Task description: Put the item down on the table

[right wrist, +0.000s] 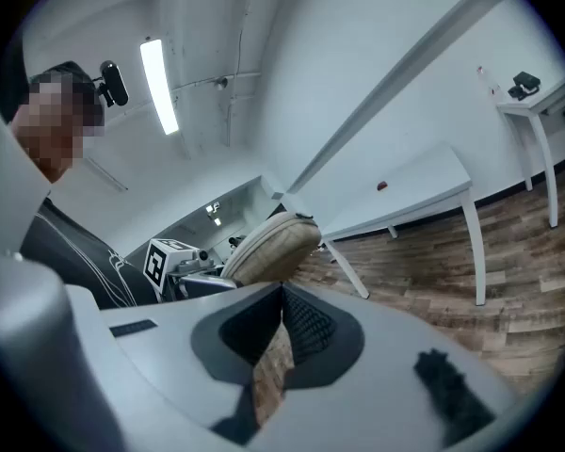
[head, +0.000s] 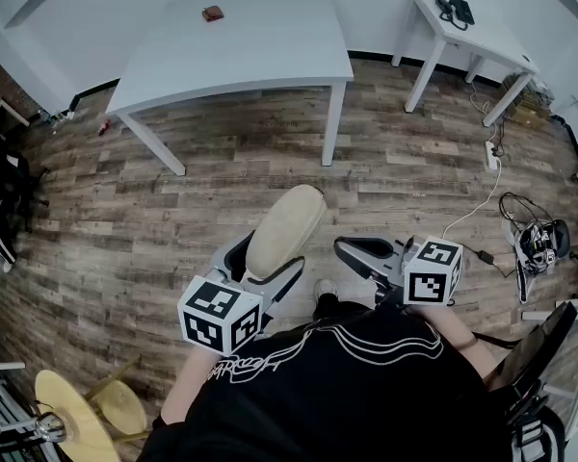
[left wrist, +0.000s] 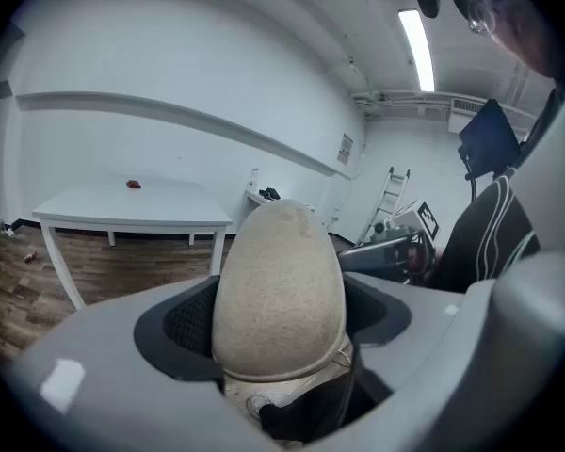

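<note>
Left gripper [head: 265,263] raised above wood floor [head: 222,191], fingers [left wrist: 184,323] spread wide, clamped on both sides of beige oval case [head: 287,229]. Case upright, rounded end pointing away from person, in air. White bench [head: 241,46] well apart, across floor; 1 small red object [head: 212,12] on bench top. Right gripper [head: 352,253] beside left, fingers [right wrist: 306,332] closed together, nothing between them.

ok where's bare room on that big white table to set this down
The big white table is bare along its near edge and right end; only a small reddish object sits toward the far side. The small side table holds a black device.
</note>
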`<state>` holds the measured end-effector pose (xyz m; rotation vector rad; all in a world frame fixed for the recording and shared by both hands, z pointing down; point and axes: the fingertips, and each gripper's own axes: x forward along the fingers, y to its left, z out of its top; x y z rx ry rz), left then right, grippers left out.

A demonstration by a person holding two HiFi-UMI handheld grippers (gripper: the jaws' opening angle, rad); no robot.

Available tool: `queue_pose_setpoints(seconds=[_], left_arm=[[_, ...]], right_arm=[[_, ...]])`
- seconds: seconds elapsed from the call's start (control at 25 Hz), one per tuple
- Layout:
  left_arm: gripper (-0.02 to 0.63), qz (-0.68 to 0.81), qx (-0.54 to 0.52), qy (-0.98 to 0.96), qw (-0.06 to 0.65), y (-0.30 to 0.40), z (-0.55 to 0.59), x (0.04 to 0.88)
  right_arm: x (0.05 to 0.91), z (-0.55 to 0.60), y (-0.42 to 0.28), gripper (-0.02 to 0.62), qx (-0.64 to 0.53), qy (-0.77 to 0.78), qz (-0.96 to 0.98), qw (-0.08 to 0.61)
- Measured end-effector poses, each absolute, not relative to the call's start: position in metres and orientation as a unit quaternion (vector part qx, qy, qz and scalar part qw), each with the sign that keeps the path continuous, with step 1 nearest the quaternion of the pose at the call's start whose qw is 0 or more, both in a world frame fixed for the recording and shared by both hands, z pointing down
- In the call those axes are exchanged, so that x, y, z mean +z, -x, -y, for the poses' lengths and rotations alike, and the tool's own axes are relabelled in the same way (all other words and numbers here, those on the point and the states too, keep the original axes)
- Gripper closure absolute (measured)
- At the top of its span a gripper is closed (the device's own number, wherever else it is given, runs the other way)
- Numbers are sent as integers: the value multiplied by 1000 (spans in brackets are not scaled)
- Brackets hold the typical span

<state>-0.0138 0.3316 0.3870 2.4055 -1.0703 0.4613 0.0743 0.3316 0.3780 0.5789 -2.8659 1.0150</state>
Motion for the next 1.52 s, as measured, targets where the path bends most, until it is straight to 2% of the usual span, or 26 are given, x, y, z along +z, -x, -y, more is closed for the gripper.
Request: queue_pose_setpoints(seconds=[0.36,0.6,1.12,1.52], left_arm=[[219,388,174,-871,246,-38,-189,396],[219,370,166,-882,242,-72,-143,389],[219,386,169,-877,230,-41,-52,405],[219,371,182,-879,237,7,90,417]], right_arm=[[377,-191,-125,586,329,-194,924,10],[371,-142,-137,586,318,-183,930,2],[388,-67,-120,586,319,-194,928,8],[393,70,-82,586,342,-228,911,15]])
